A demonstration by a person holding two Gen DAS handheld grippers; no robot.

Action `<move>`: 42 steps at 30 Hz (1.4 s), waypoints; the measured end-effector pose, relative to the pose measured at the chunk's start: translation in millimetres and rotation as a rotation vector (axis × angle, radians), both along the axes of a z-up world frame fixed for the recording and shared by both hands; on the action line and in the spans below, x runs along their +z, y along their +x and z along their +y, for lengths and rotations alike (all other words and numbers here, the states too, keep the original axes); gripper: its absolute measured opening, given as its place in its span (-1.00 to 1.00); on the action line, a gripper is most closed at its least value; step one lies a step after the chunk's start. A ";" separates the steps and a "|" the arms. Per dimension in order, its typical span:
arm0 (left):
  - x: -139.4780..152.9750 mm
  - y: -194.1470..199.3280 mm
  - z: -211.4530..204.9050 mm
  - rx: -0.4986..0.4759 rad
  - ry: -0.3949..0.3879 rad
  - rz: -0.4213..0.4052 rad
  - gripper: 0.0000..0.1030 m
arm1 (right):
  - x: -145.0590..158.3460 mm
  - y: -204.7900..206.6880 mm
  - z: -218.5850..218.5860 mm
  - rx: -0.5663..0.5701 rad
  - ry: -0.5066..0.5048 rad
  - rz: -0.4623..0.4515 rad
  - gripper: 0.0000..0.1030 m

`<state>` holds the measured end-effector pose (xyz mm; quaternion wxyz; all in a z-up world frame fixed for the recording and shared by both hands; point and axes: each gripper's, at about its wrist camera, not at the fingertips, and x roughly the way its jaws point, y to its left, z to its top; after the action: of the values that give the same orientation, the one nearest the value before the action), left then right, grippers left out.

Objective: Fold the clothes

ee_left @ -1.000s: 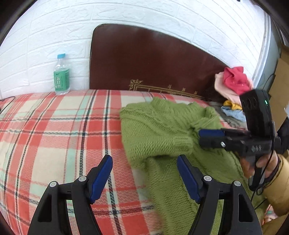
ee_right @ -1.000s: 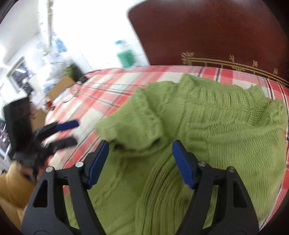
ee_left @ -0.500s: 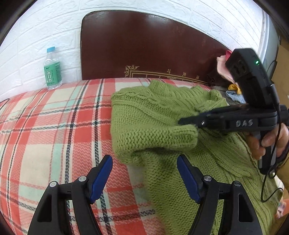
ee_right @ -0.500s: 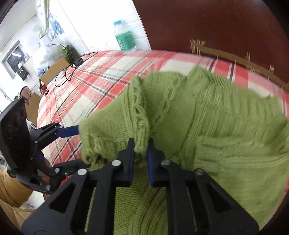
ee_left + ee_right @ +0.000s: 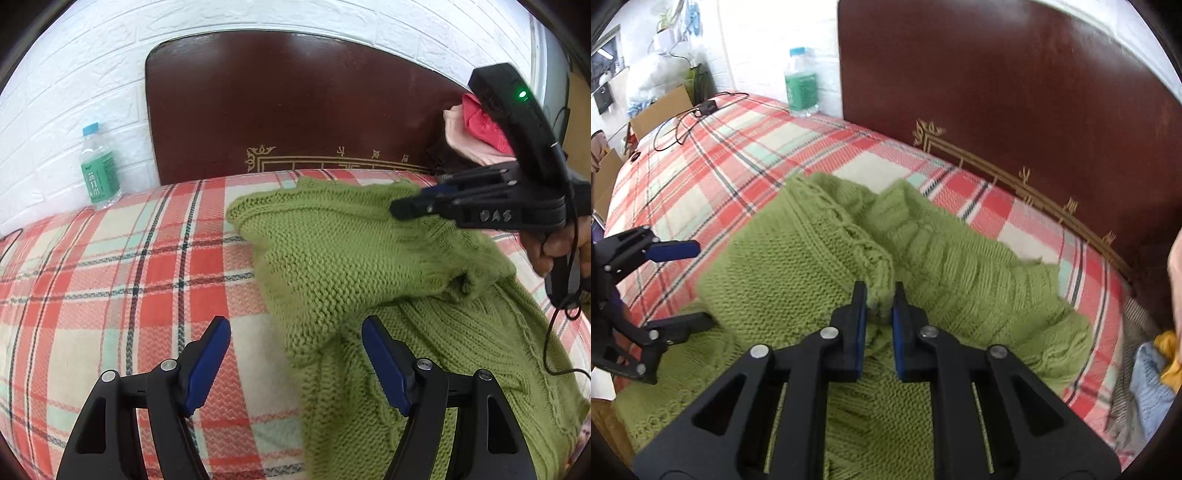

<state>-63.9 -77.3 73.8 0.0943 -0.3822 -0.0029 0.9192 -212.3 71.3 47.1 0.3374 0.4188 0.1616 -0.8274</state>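
On the plaid bed (image 5: 110, 280), my right gripper (image 5: 879, 302) pinches the green sweater (image 5: 332, 266), lifting its sleeve toward two o'clock; my left gripper (image 5: 295, 354) hangs spread, empty. Next, I judge: lay the sleeve across.

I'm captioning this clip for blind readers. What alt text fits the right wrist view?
The right gripper is shut on a fold of a green knit sweater lying on a red plaid bedspread. The left gripper waits open beside it, with a dark headboard behind.
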 end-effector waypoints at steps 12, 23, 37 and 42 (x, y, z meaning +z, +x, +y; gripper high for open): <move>4.9 9.9 -23.2 -0.019 0.166 -0.035 0.49 | 19.0 16.9 91.3 -0.173 -0.196 0.035 0.24; 8.4 -21.1 -10.3 0.006 0.193 -0.046 0.50 | -19.0 2.3 128.9 -0.318 -0.083 -0.044 0.27; -6.6 -27.6 -2.9 0.024 0.182 -0.093 0.50 | -25.6 -3.6 188.5 -0.464 -0.202 -0.071 -0.72; 5.6 -22.5 1.6 0.046 0.130 -0.035 0.50 | -18.5 1.5 180.7 -0.496 -0.171 -0.028 -0.18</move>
<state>-86.4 -75.6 79.5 0.0979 -0.3914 -0.0731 0.9121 -210.8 252.0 28.6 0.1606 0.4268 -0.0211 -0.8897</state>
